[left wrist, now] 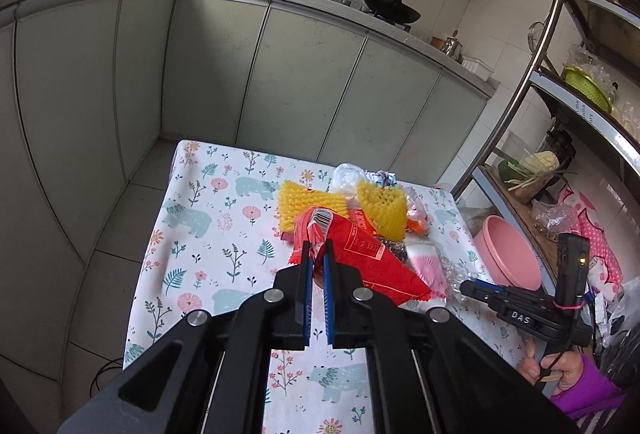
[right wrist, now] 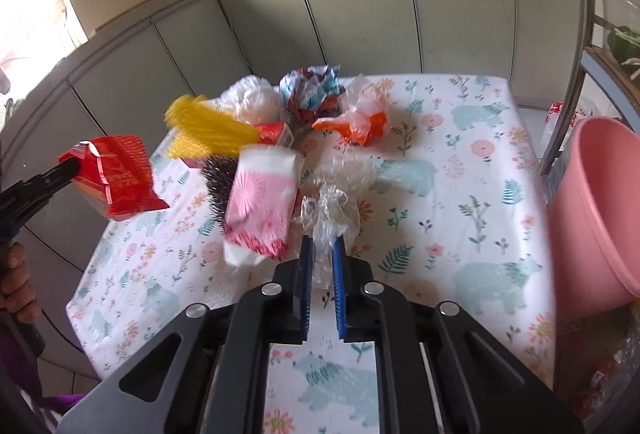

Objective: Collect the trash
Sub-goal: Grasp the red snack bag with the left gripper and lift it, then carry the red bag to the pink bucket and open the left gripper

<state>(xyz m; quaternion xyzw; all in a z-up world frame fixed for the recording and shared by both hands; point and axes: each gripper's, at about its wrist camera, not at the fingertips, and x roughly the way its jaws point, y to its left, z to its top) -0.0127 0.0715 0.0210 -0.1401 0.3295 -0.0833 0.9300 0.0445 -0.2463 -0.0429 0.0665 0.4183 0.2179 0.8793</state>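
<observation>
My left gripper is shut on a red snack wrapper and holds it above the table; the wrapper also shows in the right wrist view, lifted at the left. My right gripper is shut on a crumpled clear plastic film at the near edge of the trash pile. The pile on the floral tablecloth holds yellow foam nets, a pink-and-white packet, an orange-and-clear wrapper and a blue-red crumpled wrapper.
A pink plastic basin stands just off the table's right edge, also seen in the left wrist view. A metal shelf rack with vegetables stands to the right. Grey kitchen cabinets with woks on top lie behind the table.
</observation>
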